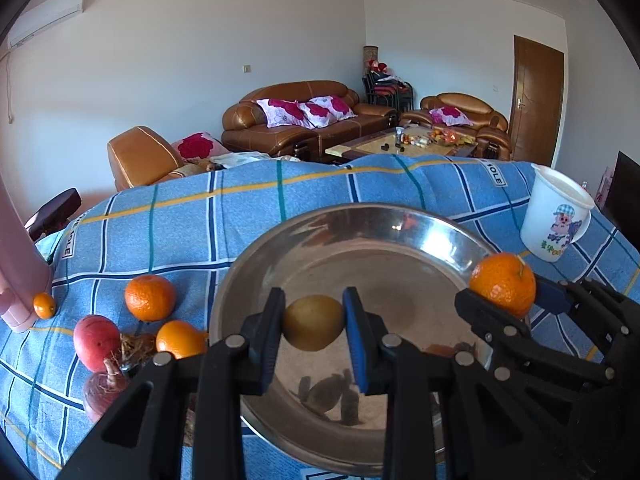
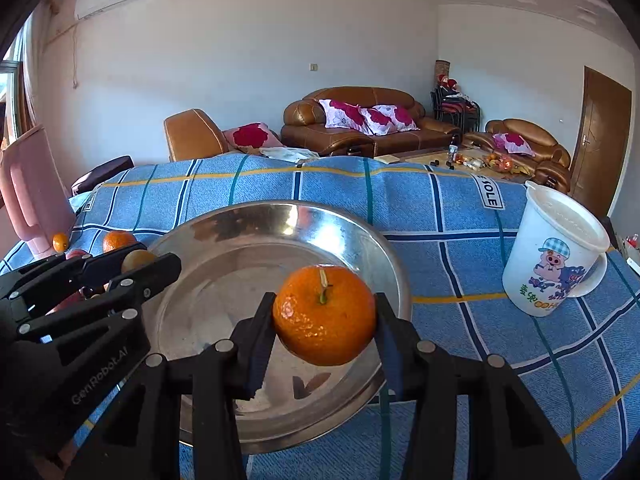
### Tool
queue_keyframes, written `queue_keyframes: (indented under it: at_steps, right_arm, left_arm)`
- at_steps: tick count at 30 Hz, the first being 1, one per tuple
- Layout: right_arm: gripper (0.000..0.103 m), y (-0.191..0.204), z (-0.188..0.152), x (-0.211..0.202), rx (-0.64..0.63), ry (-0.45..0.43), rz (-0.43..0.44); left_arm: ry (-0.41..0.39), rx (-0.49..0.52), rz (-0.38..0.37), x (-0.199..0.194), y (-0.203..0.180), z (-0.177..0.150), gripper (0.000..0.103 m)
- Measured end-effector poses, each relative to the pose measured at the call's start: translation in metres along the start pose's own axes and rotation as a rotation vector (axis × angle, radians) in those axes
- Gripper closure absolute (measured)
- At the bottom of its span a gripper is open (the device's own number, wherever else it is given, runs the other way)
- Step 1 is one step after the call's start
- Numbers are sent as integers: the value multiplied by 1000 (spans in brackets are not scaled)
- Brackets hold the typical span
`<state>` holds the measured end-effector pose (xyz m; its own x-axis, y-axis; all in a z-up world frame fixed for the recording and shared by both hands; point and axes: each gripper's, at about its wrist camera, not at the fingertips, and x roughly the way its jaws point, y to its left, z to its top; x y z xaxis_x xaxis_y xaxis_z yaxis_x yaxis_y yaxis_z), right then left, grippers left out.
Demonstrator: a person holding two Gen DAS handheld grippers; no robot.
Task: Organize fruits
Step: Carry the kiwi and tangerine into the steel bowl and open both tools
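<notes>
My left gripper (image 1: 314, 322) is clamped on a small yellow-brown fruit (image 1: 313, 323), pads pressing both its sides, and holds it above the floor of the steel bowl (image 1: 280, 240), at 6 o'clock in the left wrist view. My right gripper (image 2: 325, 320) is clamped on a mandarin (image 2: 325, 315), stem up, above the bowl's near right portion; in the left wrist view that gripper enters at 3 o'clock with the mandarin over the bowl's right rim. The bowl's floor shows only reflections of the fingers and fruit; no fruit rests in it. The bowl sits on a blue checked cloth (image 1: 180, 216) that covers the work surface. At 9 o'clock of the bowl, on the cloth, lies a loose group: an orange (image 1: 181, 338) nearest the rim, a red apple (image 1: 96, 342) just beside it, a red-skinned root vegetable (image 1: 105, 394) nearer to me, and a second mandarin (image 1: 150, 297) farther back. Farther toward 9 o'clock a tiny orange fruit (image 1: 44, 305) touches the base of a pink jug (image 1: 20, 276). At 2 o'clock of the bowl, well apart from it, stands a white lidded mug (image 2: 554, 256) with a cartoon pig print. Beyond the cloth's far edge, at 12 o'clock, stand brown leather sofas (image 1: 296, 120) with floral cushions and a low table (image 1: 404, 144) carrying small items too distant to identify.
</notes>
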<state>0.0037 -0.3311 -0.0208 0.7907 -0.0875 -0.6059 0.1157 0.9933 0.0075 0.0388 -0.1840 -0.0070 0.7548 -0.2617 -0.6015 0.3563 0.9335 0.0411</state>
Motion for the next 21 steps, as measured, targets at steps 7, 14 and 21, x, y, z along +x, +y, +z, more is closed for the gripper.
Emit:
queue_keyframes:
  at_steps: [7, 14, 21]
  right_arm:
    - [54, 3, -1, 8, -3, 41, 16]
    - [54, 9, -2, 11, -16, 59, 22]
    - [54, 5, -4, 16, 3, 94, 27]
  left_arm:
    - [21, 17, 1, 8, -2, -3, 72]
    - [54, 14, 4, 18, -1, -4, 72]
    - [91, 15, -13, 25, -1, -5, 72]
